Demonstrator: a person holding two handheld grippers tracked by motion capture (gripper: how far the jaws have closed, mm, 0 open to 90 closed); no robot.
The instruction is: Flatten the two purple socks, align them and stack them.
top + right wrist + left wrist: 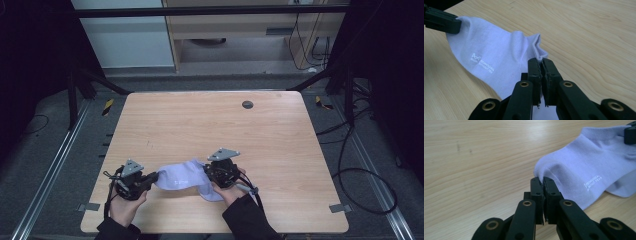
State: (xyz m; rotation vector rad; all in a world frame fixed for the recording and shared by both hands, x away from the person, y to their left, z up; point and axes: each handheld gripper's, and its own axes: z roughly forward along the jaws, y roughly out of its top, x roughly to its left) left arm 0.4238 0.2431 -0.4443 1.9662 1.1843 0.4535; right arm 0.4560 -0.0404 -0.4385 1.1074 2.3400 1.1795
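The left gripper (150, 178), held at the near left of the light wooden table (210, 120), has its jaws clamped on one end of the pale lilac knitted ankle sock with small white lettering (181, 179). In the left gripper view the black pads (537, 185) meet on a thin fold of the sock (584, 170) at its rounded end.

The sock lies near the table's near edge, stretched between the two grippers; its middle sags toward the wood, and whether it rests there or hangs just clear cannot be told.

The right gripper (212, 175), to the right of the sock, is likewise clenched on fabric. In the right gripper view the pads (534, 66) pinch the ribbed cuff edge of the sock (489, 47).

Step in hand, as judged: both ends are secured and the sock is being raised for spreading or folding. The next move calls for equal tension in both grips and a level lift, so that neither thin fold slips out.

The far side of the sock is hidden. The lettering is too small to read. The person's forearms are cut off at the bottom edge of the high view.
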